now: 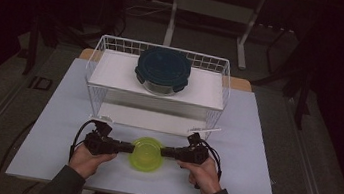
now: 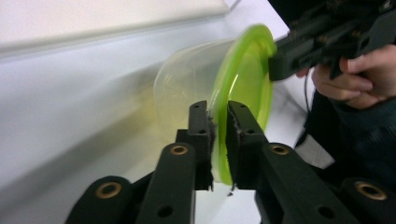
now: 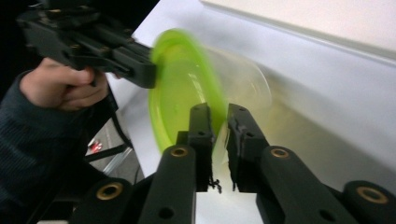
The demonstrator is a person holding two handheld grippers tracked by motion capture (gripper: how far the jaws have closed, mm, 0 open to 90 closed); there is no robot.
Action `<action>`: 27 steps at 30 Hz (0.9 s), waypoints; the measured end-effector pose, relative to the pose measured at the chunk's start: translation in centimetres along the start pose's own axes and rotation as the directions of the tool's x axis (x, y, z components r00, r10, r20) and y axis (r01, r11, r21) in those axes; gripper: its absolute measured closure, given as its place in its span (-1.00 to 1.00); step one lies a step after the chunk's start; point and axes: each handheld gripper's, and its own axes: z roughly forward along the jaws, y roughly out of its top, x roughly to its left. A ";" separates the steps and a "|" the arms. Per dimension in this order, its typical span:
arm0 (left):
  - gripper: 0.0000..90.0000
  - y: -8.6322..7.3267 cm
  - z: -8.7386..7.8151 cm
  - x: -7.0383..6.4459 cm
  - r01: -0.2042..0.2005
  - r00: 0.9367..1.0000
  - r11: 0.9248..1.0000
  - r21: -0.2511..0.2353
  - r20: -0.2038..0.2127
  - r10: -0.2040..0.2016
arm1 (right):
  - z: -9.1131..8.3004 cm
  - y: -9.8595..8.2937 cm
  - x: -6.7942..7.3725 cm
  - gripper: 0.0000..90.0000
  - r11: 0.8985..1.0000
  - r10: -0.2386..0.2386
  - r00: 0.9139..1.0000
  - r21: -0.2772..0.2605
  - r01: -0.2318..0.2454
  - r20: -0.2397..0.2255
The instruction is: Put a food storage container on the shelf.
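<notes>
Clamping opposite rims of the green-lidded tub [image 1: 145, 154], left gripper [image 1: 124, 147] and right gripper [image 1: 166, 152] hold it above the worktop [image 1: 55, 127]; grasp complete, shelving on the wire rack [image 1: 113, 71] apparently remaining.

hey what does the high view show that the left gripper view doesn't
The high view alone takes in the white wire rack with the dark round lidded container on its upper shelf, plus both forearms. The left gripper view alone gives a close look at the left gripper shut on the rim of the green-lidded clear container. Both show that container gripped from opposite sides, with the right gripper on its far rim, above the white table.
</notes>
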 end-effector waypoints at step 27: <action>0.84 9.5 -8.6 -10.5 -0.270 0.963 0.928 -0.257 -0.093 0.254 | -10.1 8.6 9.5 0.81 0.923 -0.291 0.952 -0.232 0.305 0.093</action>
